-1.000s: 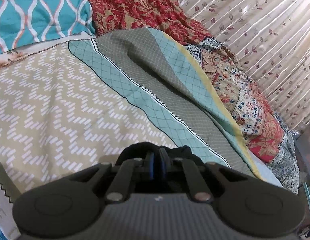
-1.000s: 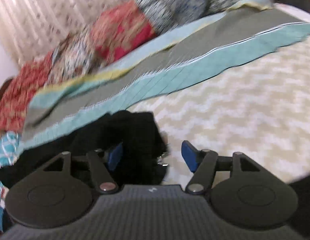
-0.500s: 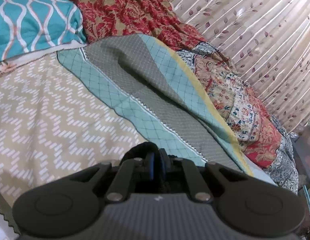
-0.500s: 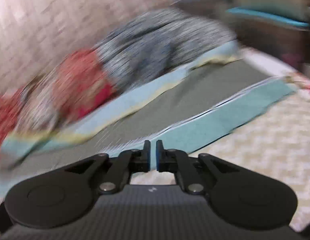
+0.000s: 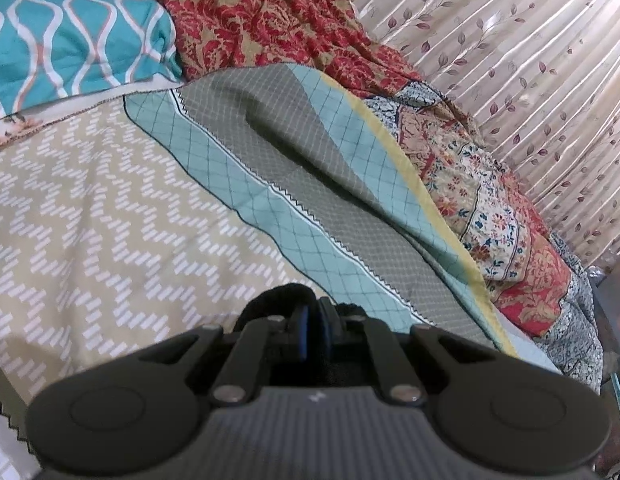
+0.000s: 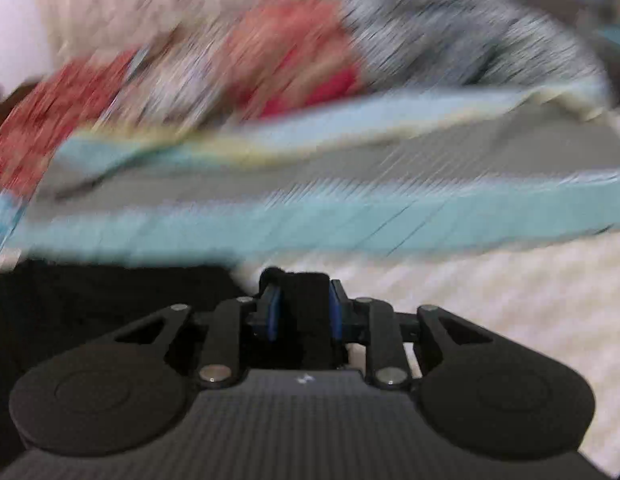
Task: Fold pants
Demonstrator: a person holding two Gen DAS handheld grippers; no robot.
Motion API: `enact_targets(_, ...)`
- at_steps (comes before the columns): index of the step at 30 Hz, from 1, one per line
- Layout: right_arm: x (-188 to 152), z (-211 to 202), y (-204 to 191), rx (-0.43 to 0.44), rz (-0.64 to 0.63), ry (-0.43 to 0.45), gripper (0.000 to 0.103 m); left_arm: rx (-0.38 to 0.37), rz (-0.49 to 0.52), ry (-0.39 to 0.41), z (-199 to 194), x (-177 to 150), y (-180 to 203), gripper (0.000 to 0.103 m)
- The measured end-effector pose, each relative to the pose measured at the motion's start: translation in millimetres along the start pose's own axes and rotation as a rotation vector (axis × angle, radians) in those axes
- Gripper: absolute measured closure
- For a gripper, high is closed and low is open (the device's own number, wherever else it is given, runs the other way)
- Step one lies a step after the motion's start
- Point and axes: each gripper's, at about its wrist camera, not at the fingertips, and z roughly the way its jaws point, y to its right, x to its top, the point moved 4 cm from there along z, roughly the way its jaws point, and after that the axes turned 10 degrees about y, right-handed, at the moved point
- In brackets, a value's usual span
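The pants are black cloth. In the left wrist view my left gripper (image 5: 313, 330) is shut on a bunch of the black pants (image 5: 269, 300), held over the beige zigzag bedspread (image 5: 109, 220). In the blurred right wrist view my right gripper (image 6: 303, 308) is shut on a thick fold of the black pants (image 6: 303, 300). More of the pants (image 6: 89, 300) spreads to the left of it on the bed.
A teal and grey bed-cover border (image 5: 289, 168) runs diagonally across the bed. A teal patterned pillow (image 5: 69, 32) lies at the far left. Red and floral cloths (image 5: 289, 20) are heaped along the curtain (image 5: 530, 60) on the right.
My right gripper was open beside the pants, then shut with nothing seen between its fingers, and now grips a fold of black cloth while moving fast. My left gripper kept its hold and shifted slightly.
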Motion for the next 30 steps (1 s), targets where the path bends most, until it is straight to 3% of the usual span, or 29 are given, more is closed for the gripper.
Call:
enact_targets(2, 27.1, -14.9, 36.0, -0.131, 0.037, 0.086, 0.076, -0.009, 0.000, 0.010, 0.3, 0.0, 2.4, 0.097)
enact_targets(5, 59.6, -40.8, 98.3, -0.421, 0.041, 0.206, 0.076, -0.012, 0.012, 0.011, 5.6, -3.4, 5.1, 0.097)
enact_targets(7, 67.8, -48.3, 132.8, -0.554, 0.091, 0.241, 0.073, -0.019, 0.013, -0.025, 14.2, -12.1, 6.5, 0.097)
enact_targets(8, 66.3, -48.6, 145.8, -0.615, 0.120, 0.246, 0.063, -0.027, 0.014, -0.050, 18.7, -17.6, 7.9, 0.096)
enact_targets(9, 62.4, -47.6, 154.8, -0.660, 0.136, 0.240, 0.037, -0.023, 0.026, -0.073, 22.5, -22.8, 9.8, 0.095)
enact_targets(10, 57.0, -43.2, 161.5, -0.680, 0.151, 0.217, 0.028, -0.011, 0.044, -0.085, 24.4, -26.7, 11.2, 0.095)
enact_targets(16, 23.2, -45.4, 159.9, -0.562, 0.258, 0.196, 0.028, -0.042, 0.176, -0.049, 13.3, -23.8, 29.7, 0.089)
enact_targets(20, 26.1, -41.9, 142.4, -0.509, 0.246, 0.187, 0.028, -0.066, 0.393, 0.048, -2.9, -12.7, 60.2, 0.068)
enact_targets(23, 32.5, -39.4, 138.9, -0.491, 0.262, 0.195, 0.028, -0.120, 0.523, 0.080, -6.4, -10.4, 86.2, 0.063)
enact_targets(25, 35.8, -36.1, 139.7, -0.473, 0.297, 0.196, 0.028, -0.167, 0.627, 0.059, 0.8, -16.3, 109.2, 0.053)
enact_targets(27, 38.3, -30.7, 141.2, -0.455, 0.341, 0.189, 0.028, -0.199, 0.758, 0.025, 12.5, -30.9, 133.8, 0.023)
enact_targets(29, 41.8, -20.6, 144.7, -0.444, 0.375, 0.172, 0.028, -0.218, 0.885, -0.003, 27.9, -47.7, 150.2, 0.008)
enact_targets(30, 43.3, -15.2, 146.2, -0.446, 0.386, 0.161, 0.028, -0.223, 0.967, -0.029, 39.3, -60.6, 157.1, 0.006)
